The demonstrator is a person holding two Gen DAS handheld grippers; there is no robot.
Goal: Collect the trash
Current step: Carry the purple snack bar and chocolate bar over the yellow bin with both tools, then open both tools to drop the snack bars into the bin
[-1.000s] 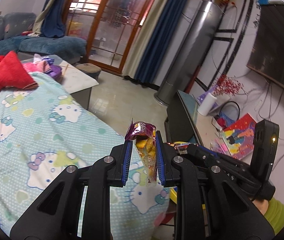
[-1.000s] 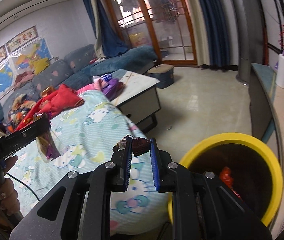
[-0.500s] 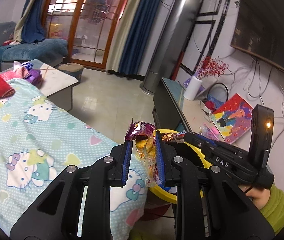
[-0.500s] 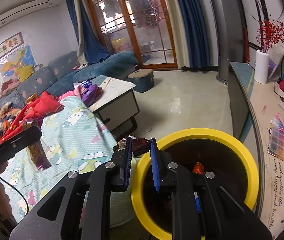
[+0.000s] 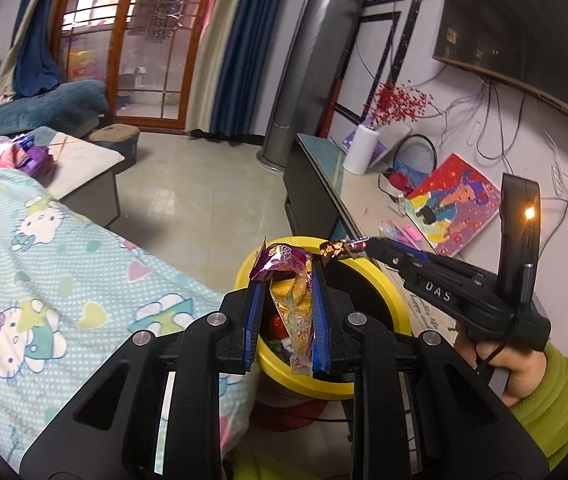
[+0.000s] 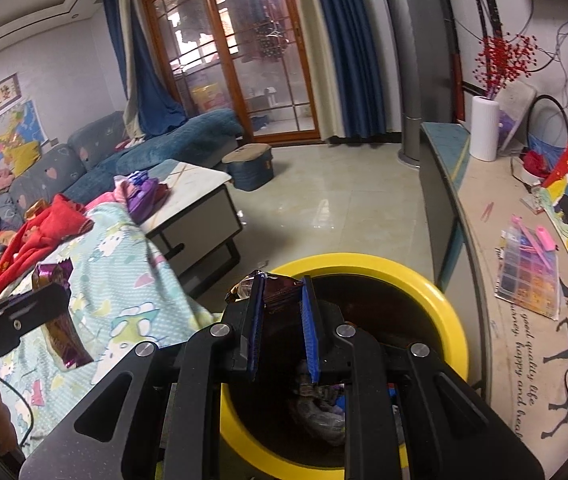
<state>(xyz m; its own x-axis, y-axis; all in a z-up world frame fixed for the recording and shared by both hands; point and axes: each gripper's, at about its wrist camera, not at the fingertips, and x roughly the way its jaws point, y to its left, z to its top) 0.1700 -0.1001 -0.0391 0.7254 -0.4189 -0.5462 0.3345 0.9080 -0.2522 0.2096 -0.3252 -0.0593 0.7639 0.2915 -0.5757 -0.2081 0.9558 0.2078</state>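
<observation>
My left gripper [image 5: 286, 280] is shut on a purple and yellow snack wrapper [image 5: 294, 308] and holds it over the near rim of the yellow trash bin [image 5: 388, 292]. My right gripper [image 6: 282, 288] is shut on a dark brown wrapper [image 6: 280, 290] above the bin [image 6: 424, 280], whose inside holds several pieces of trash. The right gripper with its wrapper also shows in the left wrist view [image 5: 354, 248], over the bin's far rim. The left gripper with its wrapper shows at the left of the right wrist view [image 6: 50, 300].
A table under a Hello Kitty cloth [image 5: 44, 280] lies to the left of the bin. A low TV cabinet [image 6: 448, 184] with a white vase [image 6: 484, 128], paintings and a bead box [image 6: 528, 276] runs along the right. A coffee table [image 6: 200, 192] and sofa stand behind.
Both grippers have swung right from above the Hello Kitty cloth to over the yellow bin, each still holding its wrapper.
</observation>
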